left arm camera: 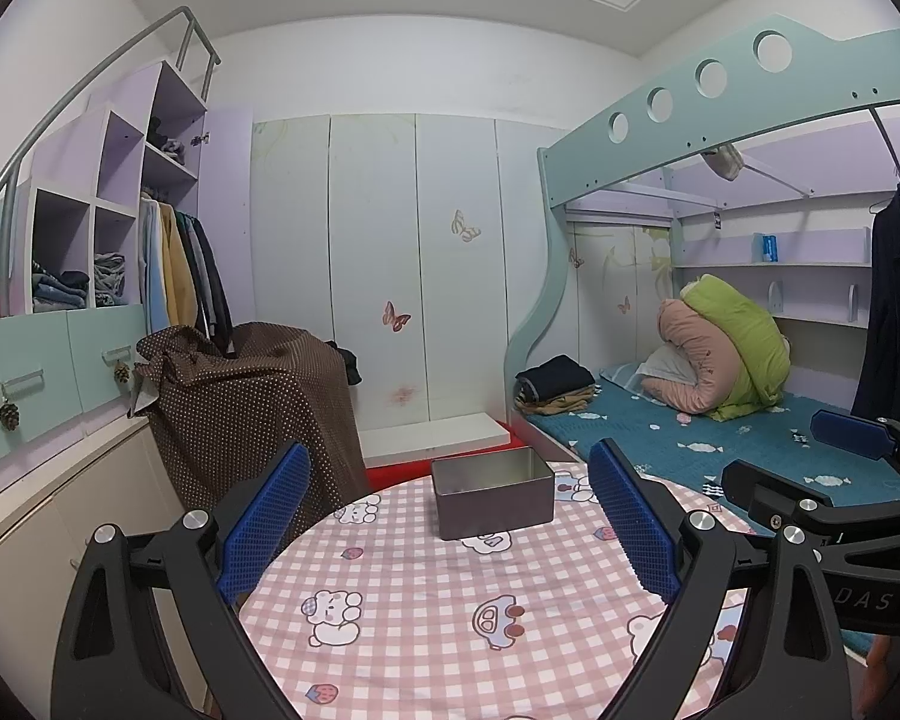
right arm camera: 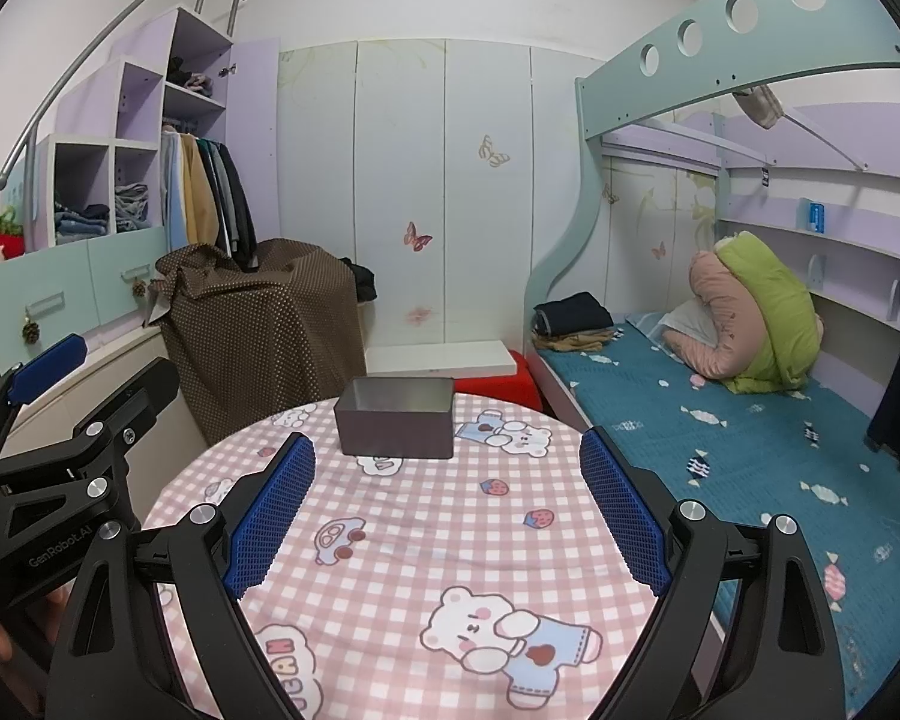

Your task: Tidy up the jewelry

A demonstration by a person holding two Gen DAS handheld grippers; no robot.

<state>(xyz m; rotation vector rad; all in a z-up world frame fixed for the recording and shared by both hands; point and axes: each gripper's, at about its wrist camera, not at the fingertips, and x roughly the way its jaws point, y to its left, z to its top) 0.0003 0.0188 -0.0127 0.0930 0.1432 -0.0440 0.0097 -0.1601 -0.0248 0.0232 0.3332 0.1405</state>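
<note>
A grey metal tin box [left arm camera: 493, 499] with no lid stands at the far side of the round table with its pink checked cloth [left arm camera: 426, 618]; it also shows in the right wrist view [right arm camera: 396, 423]. Its inside is mostly hidden; no jewelry is visible. My left gripper [left arm camera: 450, 525] is open and empty, just in front of the box. My right gripper [right arm camera: 447, 510] is open and empty, a little nearer than the box. Each gripper shows at the edge of the other's view, the right gripper [left arm camera: 834, 462] and the left gripper [right arm camera: 66, 384].
A bunk bed with a blue sheet [right arm camera: 750, 438] runs along the right of the table. A brown dotted cloth covers something [left arm camera: 258, 408] at the left. Wardrobe doors [left arm camera: 390, 270] stand behind, with a white board [right arm camera: 438, 358] and red item on the floor.
</note>
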